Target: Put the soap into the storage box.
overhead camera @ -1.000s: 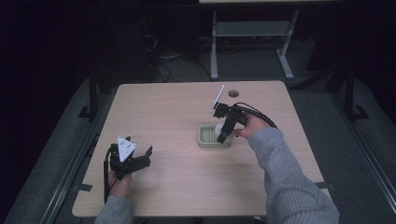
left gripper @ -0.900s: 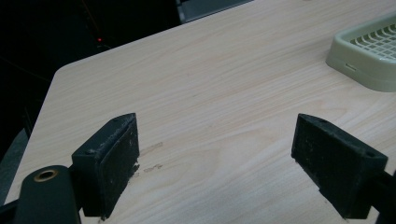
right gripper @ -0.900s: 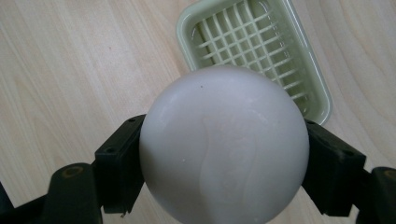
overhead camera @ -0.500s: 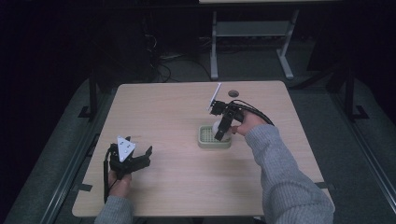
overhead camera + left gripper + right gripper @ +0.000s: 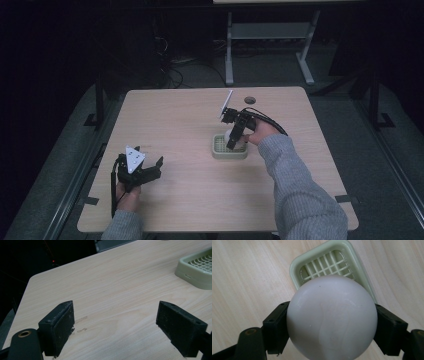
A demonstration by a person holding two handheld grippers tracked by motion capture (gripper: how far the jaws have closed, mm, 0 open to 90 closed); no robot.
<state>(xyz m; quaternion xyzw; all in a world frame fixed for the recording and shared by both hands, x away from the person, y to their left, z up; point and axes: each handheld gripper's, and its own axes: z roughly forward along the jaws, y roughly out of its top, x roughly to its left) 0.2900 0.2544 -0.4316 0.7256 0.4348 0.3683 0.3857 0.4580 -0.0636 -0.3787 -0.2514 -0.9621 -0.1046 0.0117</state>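
Observation:
A pale round white soap bar (image 5: 332, 317) sits clamped between the jaws of my right gripper (image 5: 234, 137), which is shut on it and points down over a pale green slatted soap dish (image 5: 218, 149). In the right gripper view the dish (image 5: 332, 262) lies just beyond the soap. The soap (image 5: 229, 135) hangs right above the dish's basin. My left gripper (image 5: 142, 172) rests near the table's front left, jaws wide apart with nothing between them. In the left gripper view its open gripper (image 5: 122, 327) faces bare wood, with a corner of the dish (image 5: 197, 270) at upper right.
The wooden table (image 5: 180, 125) has a round cable hole (image 5: 249, 100) near its far edge. A grey-sleeved arm (image 5: 295, 185) reaches in from the front right. A metal frame (image 5: 270, 45) stands on the dark floor behind.
My right gripper has shifted slightly left and down with the soap, from beside the dish to over it. The left gripper has not moved.

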